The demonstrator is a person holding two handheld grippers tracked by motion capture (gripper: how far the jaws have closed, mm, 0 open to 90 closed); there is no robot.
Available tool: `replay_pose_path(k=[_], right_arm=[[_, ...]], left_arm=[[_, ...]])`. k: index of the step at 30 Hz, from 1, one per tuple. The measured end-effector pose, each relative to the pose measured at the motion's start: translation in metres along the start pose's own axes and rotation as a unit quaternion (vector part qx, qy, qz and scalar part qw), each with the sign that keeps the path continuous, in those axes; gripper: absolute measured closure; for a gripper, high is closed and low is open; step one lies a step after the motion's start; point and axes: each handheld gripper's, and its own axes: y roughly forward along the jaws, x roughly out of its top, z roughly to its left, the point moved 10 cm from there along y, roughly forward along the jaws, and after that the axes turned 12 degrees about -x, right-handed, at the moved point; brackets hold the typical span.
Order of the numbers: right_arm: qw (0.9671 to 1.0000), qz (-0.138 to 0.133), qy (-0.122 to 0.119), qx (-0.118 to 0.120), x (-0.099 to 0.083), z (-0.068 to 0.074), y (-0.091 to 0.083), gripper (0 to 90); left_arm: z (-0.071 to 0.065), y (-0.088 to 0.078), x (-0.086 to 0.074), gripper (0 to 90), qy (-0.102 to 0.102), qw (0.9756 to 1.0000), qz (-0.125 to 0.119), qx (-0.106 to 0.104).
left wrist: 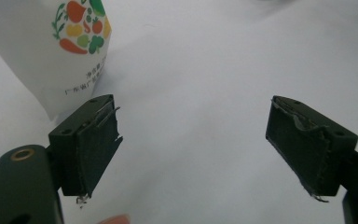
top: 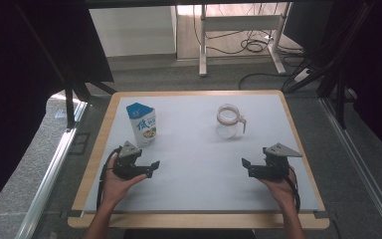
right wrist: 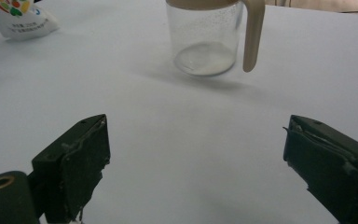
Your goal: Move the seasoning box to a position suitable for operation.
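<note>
Starting stance: left tool [top: 151, 167] spread wide beside white gable-topped carton [top: 142, 124], far left; right tool [top: 246, 167] spread wide, near clear glass jug [top: 229, 122], far right on worktop [top: 199, 174]. Next, probably: reach, close on each.

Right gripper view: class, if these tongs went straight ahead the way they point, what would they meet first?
Probably the clear jug with the beige handle, ahead and slightly left of centre. The open right tongs have bare table before it; depth is uncertain.
</note>
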Motion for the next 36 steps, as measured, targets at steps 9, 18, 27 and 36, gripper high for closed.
replay_pose_path(k=[9,18,27,36], right_arm=[[0.9999,0.005,-0.009,0.000,-0.002,0.008,-0.001,9.5],[0.9999,-0.012,0.009,0.009,0.003,0.014,-0.024,10.5],[0.9997,-0.021,0.008,0.012,0.016,0.009,-0.022,10.5],[0.9998,-0.017,-0.005,0.012,0.036,0.007,-0.013,10.4]], left_arm=[[0.006,-0.009,-0.001,15.5,-0.003,1.0000,-0.003,0.005],[0.002,-0.008,-0.002,16.7,0.006,1.0000,0.005,-0.002],[0.000,-0.007,0.000,17.5,0.015,0.9999,0.005,0.001],[0.004,-0.007,-0.002,17.7,0.007,0.9999,0.010,-0.001]])
